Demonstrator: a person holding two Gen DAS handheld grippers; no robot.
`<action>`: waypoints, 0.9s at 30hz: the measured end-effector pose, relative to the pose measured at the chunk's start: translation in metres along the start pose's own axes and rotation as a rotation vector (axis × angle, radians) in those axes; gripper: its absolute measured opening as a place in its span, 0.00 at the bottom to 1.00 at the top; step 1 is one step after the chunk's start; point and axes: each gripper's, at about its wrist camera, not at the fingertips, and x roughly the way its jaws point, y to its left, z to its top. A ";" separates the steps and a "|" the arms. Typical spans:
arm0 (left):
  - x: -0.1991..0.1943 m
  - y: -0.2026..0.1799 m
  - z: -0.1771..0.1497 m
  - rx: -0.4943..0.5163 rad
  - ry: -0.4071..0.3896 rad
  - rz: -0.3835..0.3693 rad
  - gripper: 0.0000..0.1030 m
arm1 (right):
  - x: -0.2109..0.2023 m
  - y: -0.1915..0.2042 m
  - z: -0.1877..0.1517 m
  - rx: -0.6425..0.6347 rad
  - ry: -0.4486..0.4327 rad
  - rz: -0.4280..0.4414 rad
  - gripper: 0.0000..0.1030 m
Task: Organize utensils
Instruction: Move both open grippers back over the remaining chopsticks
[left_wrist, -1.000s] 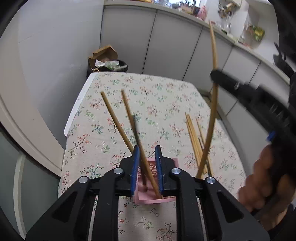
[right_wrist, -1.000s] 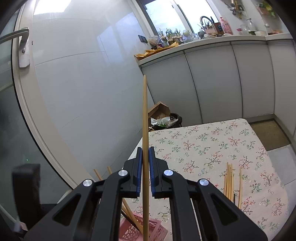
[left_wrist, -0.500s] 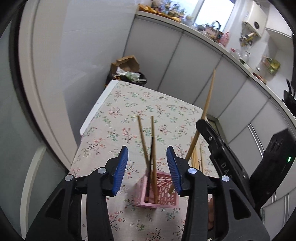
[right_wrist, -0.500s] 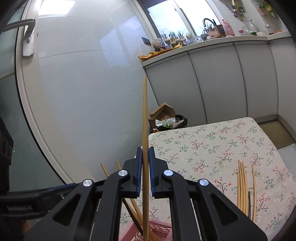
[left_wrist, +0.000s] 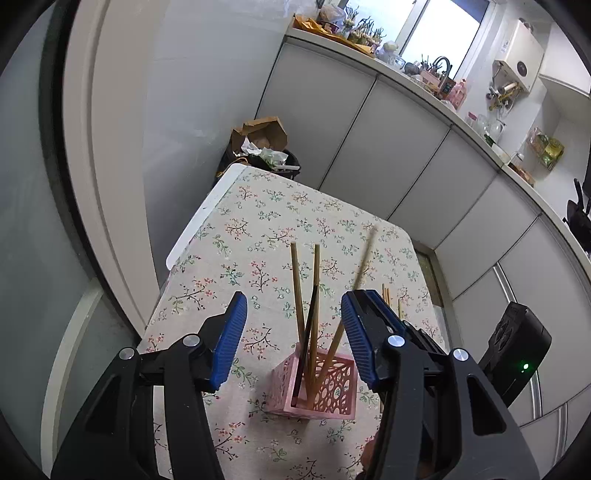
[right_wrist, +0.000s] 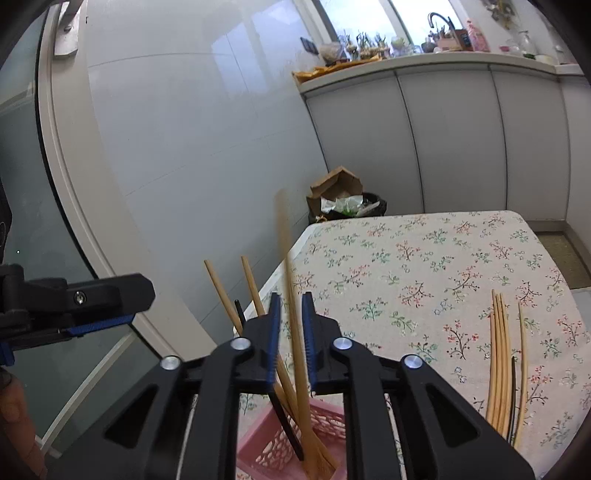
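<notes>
A pink perforated holder (left_wrist: 325, 384) stands on the floral tablecloth (left_wrist: 258, 229) and holds several chopsticks (left_wrist: 312, 295), one of them dark. My left gripper (left_wrist: 293, 332) is open and empty, above and behind the holder. My right gripper (right_wrist: 291, 332) is open; a blurred bamboo chopstick (right_wrist: 291, 295) passes loosely between its jaws, its lower end in the holder (right_wrist: 325, 435). That chopstick also shows in the left wrist view (left_wrist: 364, 262), leaning right. Several loose chopsticks (right_wrist: 500, 362) lie on the cloth to the right.
A black bin with cardboard and rubbish (left_wrist: 264, 147) stands past the table's far end. White cabinets (left_wrist: 399, 147) run along the back and right. A glass door (right_wrist: 44, 184) is at the left. The table's white left edge (left_wrist: 195, 221) shows.
My left gripper opened wide and rose away from the holder. My right gripper opened and let go of its chopstick, which drops into the holder.
</notes>
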 end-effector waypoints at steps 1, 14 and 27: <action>-0.001 0.000 0.000 -0.002 -0.003 -0.005 0.49 | -0.007 -0.004 0.006 0.016 -0.005 0.003 0.24; -0.002 -0.044 -0.008 0.091 -0.002 -0.057 0.49 | -0.112 -0.080 0.074 0.187 -0.074 -0.112 0.34; 0.036 -0.137 -0.040 0.248 0.069 -0.098 0.49 | -0.169 -0.155 0.067 0.255 0.013 -0.288 0.35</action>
